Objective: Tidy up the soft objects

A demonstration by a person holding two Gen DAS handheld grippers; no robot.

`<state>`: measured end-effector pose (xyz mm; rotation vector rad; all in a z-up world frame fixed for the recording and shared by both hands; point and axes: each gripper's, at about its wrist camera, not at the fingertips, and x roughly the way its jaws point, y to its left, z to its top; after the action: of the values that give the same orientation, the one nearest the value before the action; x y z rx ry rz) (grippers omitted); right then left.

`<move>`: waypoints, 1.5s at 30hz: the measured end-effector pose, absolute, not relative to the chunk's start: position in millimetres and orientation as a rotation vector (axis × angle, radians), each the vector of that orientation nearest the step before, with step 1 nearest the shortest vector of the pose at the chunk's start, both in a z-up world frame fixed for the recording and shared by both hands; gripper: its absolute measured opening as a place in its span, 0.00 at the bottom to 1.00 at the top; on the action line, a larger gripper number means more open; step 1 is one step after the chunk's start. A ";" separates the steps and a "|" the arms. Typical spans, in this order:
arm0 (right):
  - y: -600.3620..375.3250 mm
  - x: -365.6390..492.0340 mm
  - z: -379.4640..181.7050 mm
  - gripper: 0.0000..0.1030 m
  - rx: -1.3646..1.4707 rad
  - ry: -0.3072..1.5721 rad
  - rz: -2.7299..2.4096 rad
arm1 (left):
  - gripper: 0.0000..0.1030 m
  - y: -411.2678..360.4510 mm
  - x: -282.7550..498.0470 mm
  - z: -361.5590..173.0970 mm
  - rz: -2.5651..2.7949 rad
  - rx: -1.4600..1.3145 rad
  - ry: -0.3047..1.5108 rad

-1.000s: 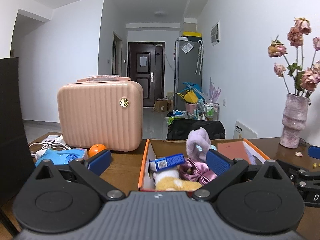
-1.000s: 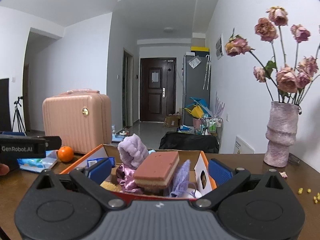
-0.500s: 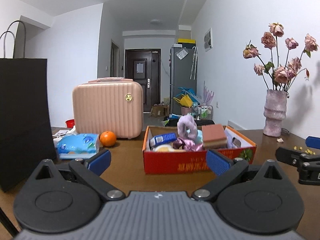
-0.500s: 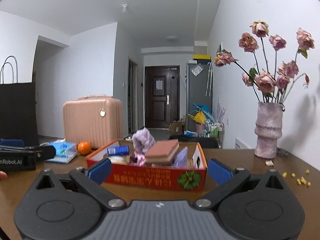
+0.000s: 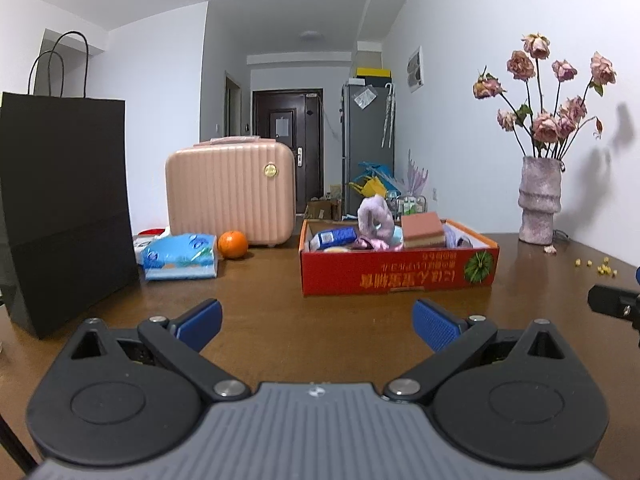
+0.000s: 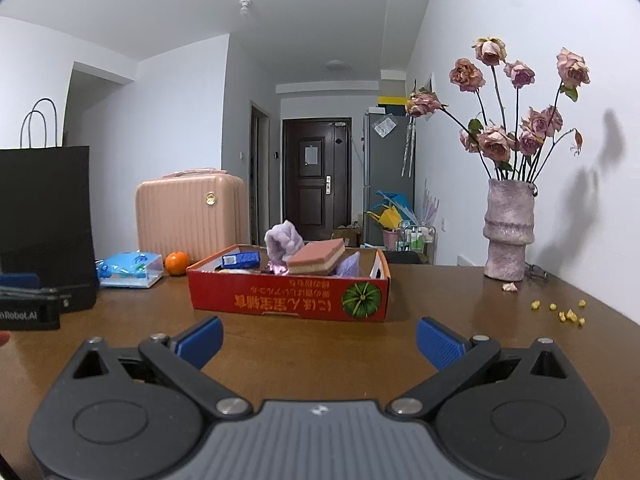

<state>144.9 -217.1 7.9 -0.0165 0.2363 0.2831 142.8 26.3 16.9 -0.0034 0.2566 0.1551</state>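
Hovering wide open and empty, both the left gripper (image 5: pixel 316 320) and right gripper (image 6: pixel 319 338) are facing the filled red box (image 6: pixel 288 298) at frame centre; sorting looks finished.

A black paper bag (image 5: pixel 64 208) stands far left of the claw. Ahead and left, a pink suitcase (image 5: pixel 231 191) stands upright at the table's (image 5: pixel 320 332) far edge, with an orange (image 5: pixel 232 244) just before it and a blue tissue pack (image 5: pixel 181 256) beside the orange. Far right, a vase (image 6: pixel 508 230) holds dried roses (image 6: pixel 520 120); yellow crumbs (image 6: pixel 560 312) lie scattered nearer, right of the claw.
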 end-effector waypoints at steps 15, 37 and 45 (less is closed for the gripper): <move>-221.2 126.0 7.9 1.00 -0.003 0.228 0.270 | 1.00 28.3 121.9 18.1 0.148 -0.030 0.227; -217.9 125.0 9.1 1.00 0.003 0.229 0.288 | 1.00 27.4 119.3 19.4 0.146 -0.026 0.214; -217.7 124.7 9.1 1.00 0.003 0.229 0.288 | 1.00 28.4 119.3 20.1 0.150 -0.026 0.211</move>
<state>124.7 -217.7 9.1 0.0027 0.2286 0.2880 119.3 28.4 20.1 -0.0263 0.2106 0.1497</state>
